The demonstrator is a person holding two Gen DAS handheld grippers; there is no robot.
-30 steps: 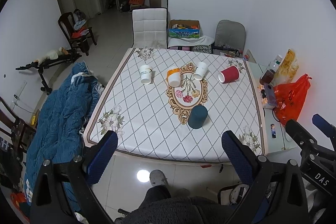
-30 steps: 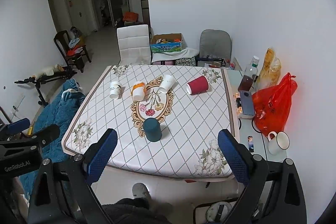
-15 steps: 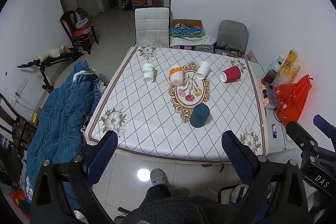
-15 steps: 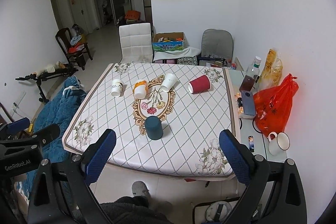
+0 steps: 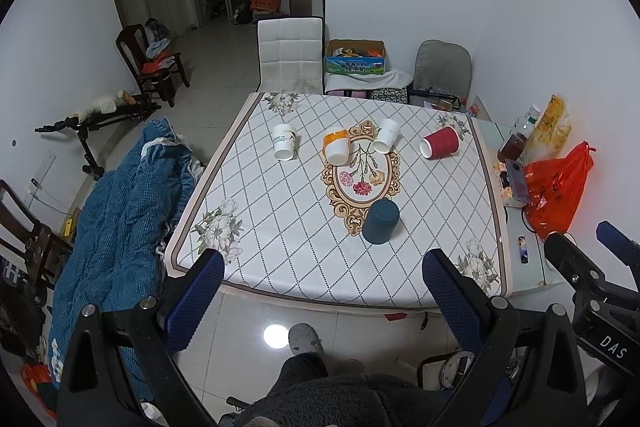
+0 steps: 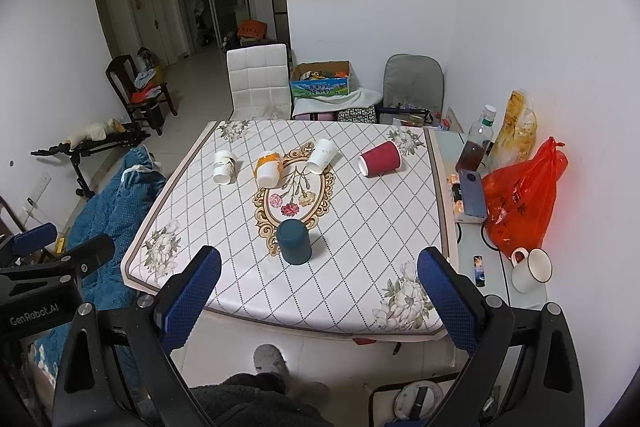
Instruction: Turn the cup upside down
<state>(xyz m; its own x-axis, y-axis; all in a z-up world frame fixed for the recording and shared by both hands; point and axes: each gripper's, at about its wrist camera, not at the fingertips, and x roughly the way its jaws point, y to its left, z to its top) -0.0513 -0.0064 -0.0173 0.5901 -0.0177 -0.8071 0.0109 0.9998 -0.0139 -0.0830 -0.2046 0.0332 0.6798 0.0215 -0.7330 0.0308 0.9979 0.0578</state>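
Though teal cup (image 5: 381,221) stands inverted near table (image 5: 280,251) front edge, w/ left gripper (image 5: 318,297) & right gripper (image 6: 318,293) both spread wide, empty, well back: risk of reaching for wrong cup, e.g. red cup (image 6: 379,158) on its side.

Both wrist views look down from afar, sharing the table (image 5: 280,211).

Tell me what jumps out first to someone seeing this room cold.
A diamond-patterned white tablecloth table fills the middle. A dark teal cup stands upside down near its front, and a red paper cup lies on its side at the far right, in a row with three white paper cups. A bright orange plastic bag glows against the right wall, while both grippers hang open short of the table.
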